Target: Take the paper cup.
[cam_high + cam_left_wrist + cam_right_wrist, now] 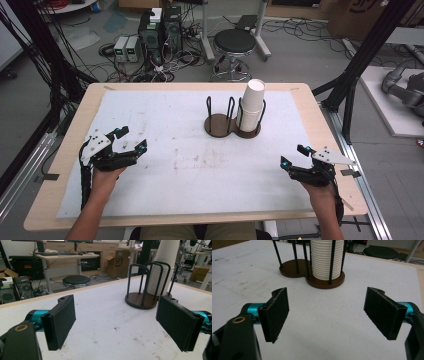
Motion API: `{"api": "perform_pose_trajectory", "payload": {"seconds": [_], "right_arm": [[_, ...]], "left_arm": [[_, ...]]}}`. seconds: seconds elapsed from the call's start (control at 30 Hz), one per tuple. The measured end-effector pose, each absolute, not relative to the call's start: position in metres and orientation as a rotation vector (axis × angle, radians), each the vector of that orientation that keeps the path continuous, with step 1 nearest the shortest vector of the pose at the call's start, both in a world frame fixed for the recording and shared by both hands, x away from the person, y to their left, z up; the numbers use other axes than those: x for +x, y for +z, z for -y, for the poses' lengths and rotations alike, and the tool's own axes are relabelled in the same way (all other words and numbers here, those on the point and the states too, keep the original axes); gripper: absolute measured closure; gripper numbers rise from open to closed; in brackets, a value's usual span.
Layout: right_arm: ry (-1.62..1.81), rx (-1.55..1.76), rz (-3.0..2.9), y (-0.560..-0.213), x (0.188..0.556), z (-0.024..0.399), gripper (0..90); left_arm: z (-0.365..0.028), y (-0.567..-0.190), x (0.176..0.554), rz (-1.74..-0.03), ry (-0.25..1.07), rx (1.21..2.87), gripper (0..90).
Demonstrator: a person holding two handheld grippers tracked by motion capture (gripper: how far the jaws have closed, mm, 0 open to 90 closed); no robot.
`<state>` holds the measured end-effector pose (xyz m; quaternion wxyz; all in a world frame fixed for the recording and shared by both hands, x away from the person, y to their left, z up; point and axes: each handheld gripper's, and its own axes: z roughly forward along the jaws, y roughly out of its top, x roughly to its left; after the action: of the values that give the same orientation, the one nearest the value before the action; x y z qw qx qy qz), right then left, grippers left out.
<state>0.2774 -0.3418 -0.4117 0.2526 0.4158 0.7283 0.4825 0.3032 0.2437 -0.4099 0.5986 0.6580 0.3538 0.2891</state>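
Cups (252, 106) stand stacked in the rack (233, 125), far centre of the table (60, 150); left gripper (131, 138) and right gripper (294, 154) sit near, well apart. Left gripper view: jaws spread, empty, rack ahead right. Right gripper view: jaws spread, empty, cups straight ahead.

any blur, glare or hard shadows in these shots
High view: soft even light, slightly grainy, the stack of cups casts barely any shadow. Left gripper view: the cup stack is washed out at the top, background soft. Right gripper view: the cup ridges read sharply, the tongs close up are a little soft.
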Motion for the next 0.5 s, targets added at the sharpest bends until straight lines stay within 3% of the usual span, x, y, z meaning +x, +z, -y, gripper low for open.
{"api": "perform_pose_trajectory", "payload": {"seconds": [0.5], "right_arm": [[1.311,1.136,-1.973,-0.4099,0.2771,0.3374,20.6]], "left_arm": [[-0.2387,-0.4113,0.304,-0.817,0.658,1.532,16.2]]}}
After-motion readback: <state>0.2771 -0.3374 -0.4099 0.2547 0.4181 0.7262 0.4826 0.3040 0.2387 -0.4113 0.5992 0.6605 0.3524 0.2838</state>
